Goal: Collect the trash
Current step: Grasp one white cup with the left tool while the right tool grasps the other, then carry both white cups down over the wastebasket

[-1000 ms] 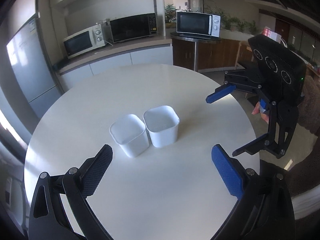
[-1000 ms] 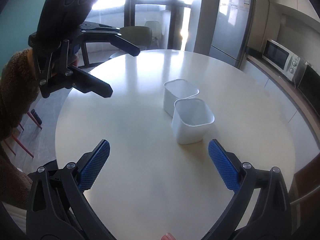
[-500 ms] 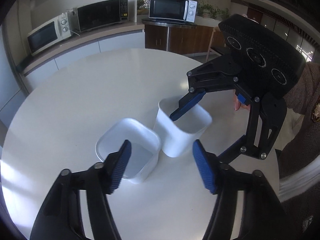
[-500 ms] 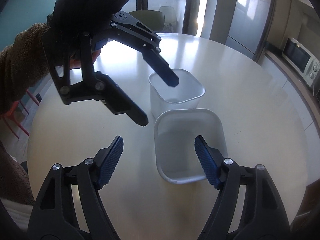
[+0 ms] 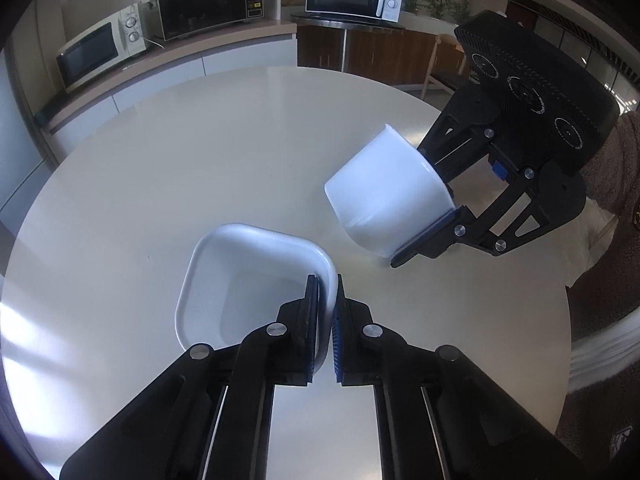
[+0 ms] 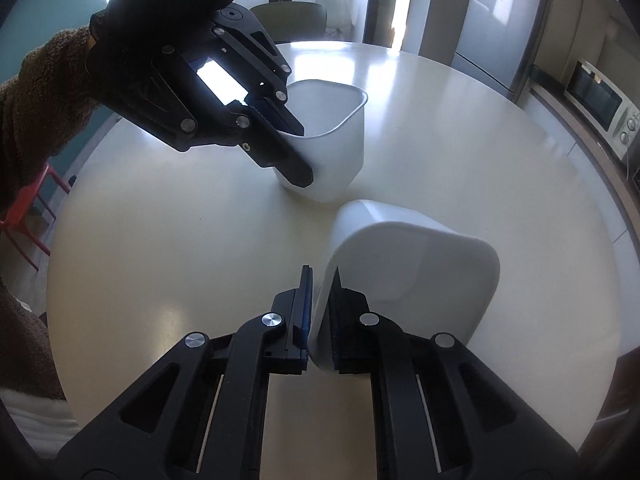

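Note:
Two white plastic tubs are on the round white table (image 5: 200,152). My left gripper (image 5: 327,304) is shut on the near rim of one tub (image 5: 240,276), which stands upright; the same tub shows in the right wrist view (image 6: 336,152) with the left gripper (image 6: 298,156) pinching its wall. My right gripper (image 6: 320,300) is shut on the rim of the other tub (image 6: 408,264), which is lifted and tilted. In the left wrist view this tub (image 5: 384,196) hangs tilted in the right gripper (image 5: 434,208), base toward the camera.
A counter with three microwaves (image 5: 208,4) runs behind the table. A fridge (image 6: 504,20) and a chair (image 6: 296,16) stand beyond the far edge. A red stool (image 6: 28,216) is on the floor at the left.
Both grippers have closed, each on the rim of a tub. The right gripper has lifted and tilted its tub away from the other.

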The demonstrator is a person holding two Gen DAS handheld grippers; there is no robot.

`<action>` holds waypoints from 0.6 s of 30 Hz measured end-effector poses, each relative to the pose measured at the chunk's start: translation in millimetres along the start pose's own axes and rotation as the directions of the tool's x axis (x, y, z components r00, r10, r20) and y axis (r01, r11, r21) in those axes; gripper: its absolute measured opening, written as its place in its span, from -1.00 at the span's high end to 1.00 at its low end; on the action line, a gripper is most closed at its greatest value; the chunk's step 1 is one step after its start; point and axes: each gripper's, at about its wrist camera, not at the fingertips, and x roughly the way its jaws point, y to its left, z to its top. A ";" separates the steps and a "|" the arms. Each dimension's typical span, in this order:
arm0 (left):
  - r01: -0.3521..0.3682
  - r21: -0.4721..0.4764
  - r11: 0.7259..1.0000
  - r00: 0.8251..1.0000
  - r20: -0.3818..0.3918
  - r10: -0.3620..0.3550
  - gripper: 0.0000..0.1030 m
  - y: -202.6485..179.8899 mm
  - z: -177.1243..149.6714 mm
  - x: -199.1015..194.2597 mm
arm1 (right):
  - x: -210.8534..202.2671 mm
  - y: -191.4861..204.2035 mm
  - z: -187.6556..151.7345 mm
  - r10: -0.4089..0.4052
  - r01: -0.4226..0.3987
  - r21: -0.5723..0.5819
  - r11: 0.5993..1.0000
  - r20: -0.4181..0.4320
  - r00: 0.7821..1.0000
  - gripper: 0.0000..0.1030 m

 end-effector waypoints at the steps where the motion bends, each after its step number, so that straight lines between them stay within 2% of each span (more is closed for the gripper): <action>1: 0.000 -0.008 1.000 1.000 0.008 0.000 0.91 -1.1 -1.6 -2.4 | -1.1 0.6 -1.7 0.003 -0.003 0.007 1.000 0.001 1.000 0.87; 7: -0.031 -0.061 0.998 0.999 0.032 0.033 0.94 -4.0 -0.7 -12.1 | -13.8 5.0 -3.5 0.008 -0.009 0.026 1.000 0.025 1.000 0.93; 13: -0.030 -0.094 0.995 0.988 0.146 0.043 0.94 -24.4 -8.6 -43.3 | -24.8 11.9 1.4 0.021 -0.022 0.029 0.999 0.024 0.999 0.93; 18: -0.067 -0.112 0.991 0.984 0.159 0.085 0.94 -49.4 -13.7 -62.0 | -40.4 29.7 0.7 0.033 -0.034 0.017 0.999 0.046 0.998 0.93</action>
